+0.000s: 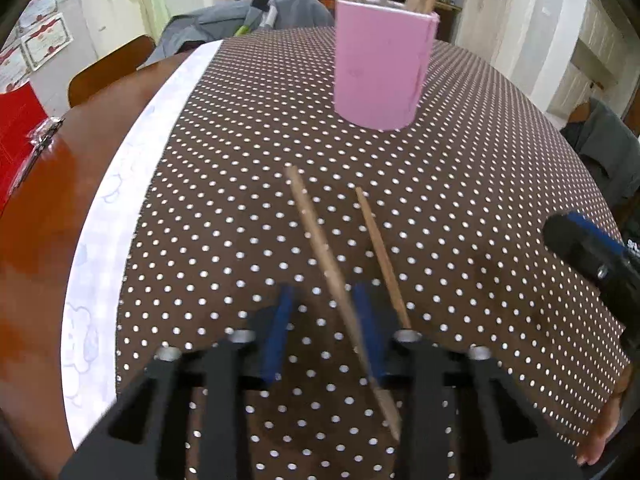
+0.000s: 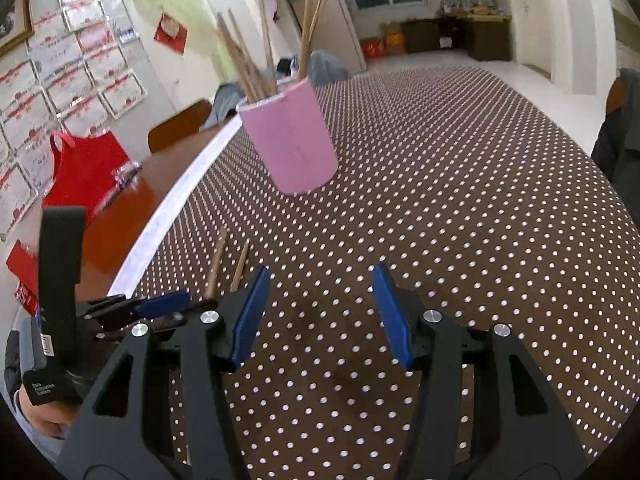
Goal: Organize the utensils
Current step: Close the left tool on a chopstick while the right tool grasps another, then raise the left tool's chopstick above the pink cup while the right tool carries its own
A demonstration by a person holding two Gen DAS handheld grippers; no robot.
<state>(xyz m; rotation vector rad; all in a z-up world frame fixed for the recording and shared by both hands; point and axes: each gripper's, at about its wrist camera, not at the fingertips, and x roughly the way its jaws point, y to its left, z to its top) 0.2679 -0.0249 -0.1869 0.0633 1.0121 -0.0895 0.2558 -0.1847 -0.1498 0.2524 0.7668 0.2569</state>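
Two loose chopsticks lie on the dotted cloth of the counter [image 1: 480, 160], side by side and nearly parallel. Their long axes run away from the person towards the pink cup [image 1: 380, 64], which stands upright further back with other chopsticks [image 2: 248, 64] leaning out of it.

The longer chopstick [image 1: 320, 240] runs between the blue pads of the left hand-held gripper [image 1: 324, 320]. It sits close against the right pad, and its near end reaches back over the fingers. The shorter chopstick [image 1: 380, 256] lies just outside that right pad, with its near end at the finger's screw. So the gripper straddles one stick, not both.

In the left wrist view the left pad stands clear of the longer chopstick with cloth showing between them. The jaws therefore read as parted around it, not clamped, though blur leaves the contact at the right pad uncertain. This gripper points steeply down at the cloth, with its fingers roughly in line with the stick.

The right hand-held gripper [image 2: 316, 312] is well to the side, over bare cloth. Its pads are apart with nothing between them, and it is angled towards the cup. The left is plainly the nearer one. As I judge it, the coming pinch depends on the stick being centred between the pads, and the cup lies straight ahead for the drop.
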